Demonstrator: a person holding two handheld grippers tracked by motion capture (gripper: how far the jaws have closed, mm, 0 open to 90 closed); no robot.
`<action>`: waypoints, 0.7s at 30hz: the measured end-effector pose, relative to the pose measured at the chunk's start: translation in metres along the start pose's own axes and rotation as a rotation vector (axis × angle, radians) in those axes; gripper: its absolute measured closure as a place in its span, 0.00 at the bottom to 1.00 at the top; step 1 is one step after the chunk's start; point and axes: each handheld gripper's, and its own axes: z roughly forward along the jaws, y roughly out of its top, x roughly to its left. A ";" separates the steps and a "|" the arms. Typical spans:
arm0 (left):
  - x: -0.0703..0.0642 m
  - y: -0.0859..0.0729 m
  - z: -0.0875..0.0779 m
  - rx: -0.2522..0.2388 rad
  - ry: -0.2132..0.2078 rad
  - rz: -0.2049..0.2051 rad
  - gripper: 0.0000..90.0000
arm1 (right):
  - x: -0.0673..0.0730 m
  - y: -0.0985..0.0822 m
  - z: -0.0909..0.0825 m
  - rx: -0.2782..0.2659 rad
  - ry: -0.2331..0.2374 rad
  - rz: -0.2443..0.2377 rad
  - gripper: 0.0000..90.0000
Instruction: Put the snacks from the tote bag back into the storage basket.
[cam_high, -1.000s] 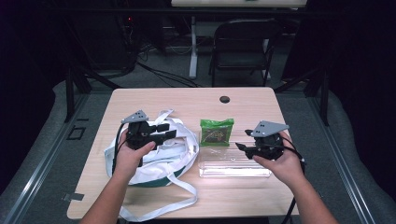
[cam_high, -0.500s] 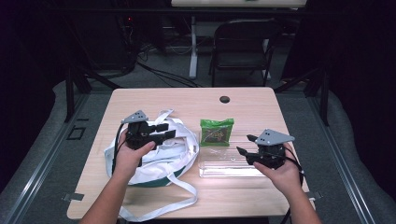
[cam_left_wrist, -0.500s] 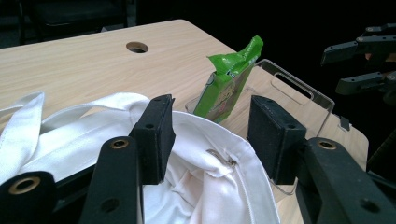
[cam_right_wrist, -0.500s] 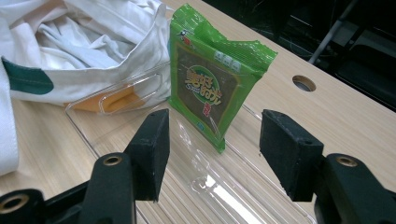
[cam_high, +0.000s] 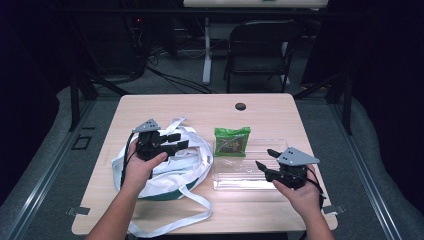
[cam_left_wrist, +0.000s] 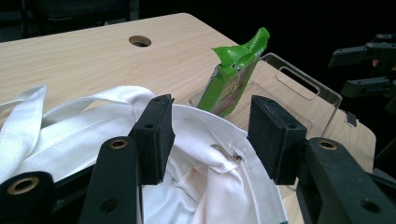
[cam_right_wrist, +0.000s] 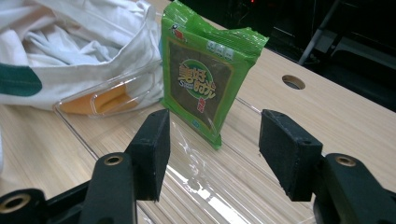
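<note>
A white tote bag (cam_high: 172, 172) with a green base lies crumpled on the left of the wooden table (cam_high: 280, 112). My left gripper (cam_high: 179, 141) hovers over it with its jaws open. In the left gripper view the bag's white cloth (cam_left_wrist: 93, 121) lies below and between the pads (cam_left_wrist: 154, 135), untouched. A green snack packet (cam_high: 232, 141) leans at the far left corner of a clear plastic tray (cam_high: 250, 172). My right gripper (cam_high: 265, 159) is open at the tray's right end, low over it. Through its jaws (cam_right_wrist: 217, 149) the packet (cam_right_wrist: 205, 88) stands just ahead, with nothing between the pads.
A round cable hole (cam_high: 241, 106) sits in the table's far edge. A black folding chair (cam_high: 260, 50) stands behind the table. One long bag strap (cam_high: 170, 225) trails to the near edge. The bag (cam_right_wrist: 70, 46) presses against the tray's left wall (cam_right_wrist: 107, 100).
My right gripper has sunk toward the clear tray and come a little nearer the front edge. The left gripper, the bag and the packet have stayed put.
</note>
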 end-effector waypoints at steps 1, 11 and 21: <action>0.000 0.000 0.000 0.000 0.000 0.000 0.56 | 0.000 0.000 0.000 0.000 0.000 0.000 0.48; 0.001 -0.001 -0.002 -0.011 0.010 -0.010 0.55 | 0.010 -0.019 0.004 -0.034 0.006 0.063 0.53; 0.003 -0.001 -0.003 -0.008 0.018 -0.006 0.53 | 0.012 -0.022 0.007 -0.023 0.001 0.067 0.55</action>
